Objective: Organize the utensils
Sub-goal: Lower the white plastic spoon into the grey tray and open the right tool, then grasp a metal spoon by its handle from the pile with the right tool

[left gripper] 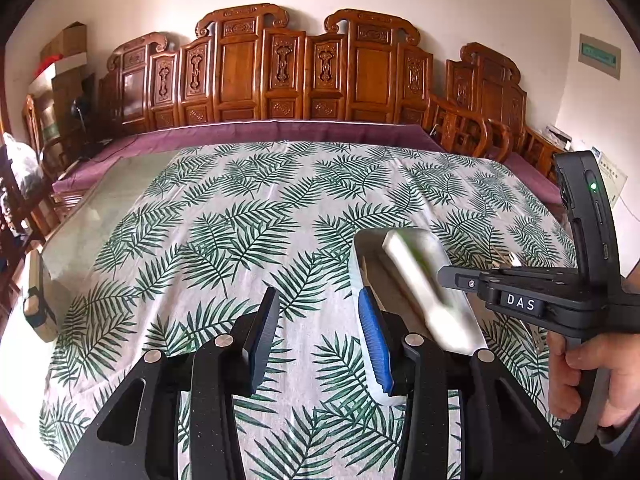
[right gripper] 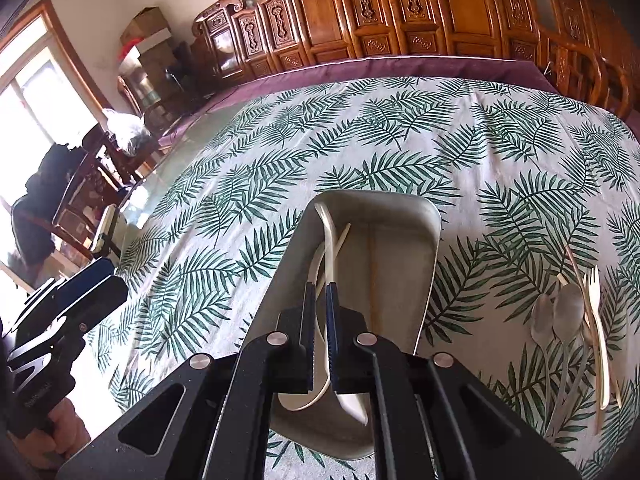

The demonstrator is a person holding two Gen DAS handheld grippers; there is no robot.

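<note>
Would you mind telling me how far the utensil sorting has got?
Done: a white utensil and a chopstick already lie in the metal tray. In hand: the right hand-held gripper is nearly shut around a white utensil over the tray. Left: spoons and a fork lie on the tablecloth.

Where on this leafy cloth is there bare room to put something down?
The wide stretch of palm-print tablecloth left of the rectangular metal tray, and the strip beyond it toward the purple edge, lie bare. It is crowded right of the tray, where loose spoons and a pale fork lie.
</note>
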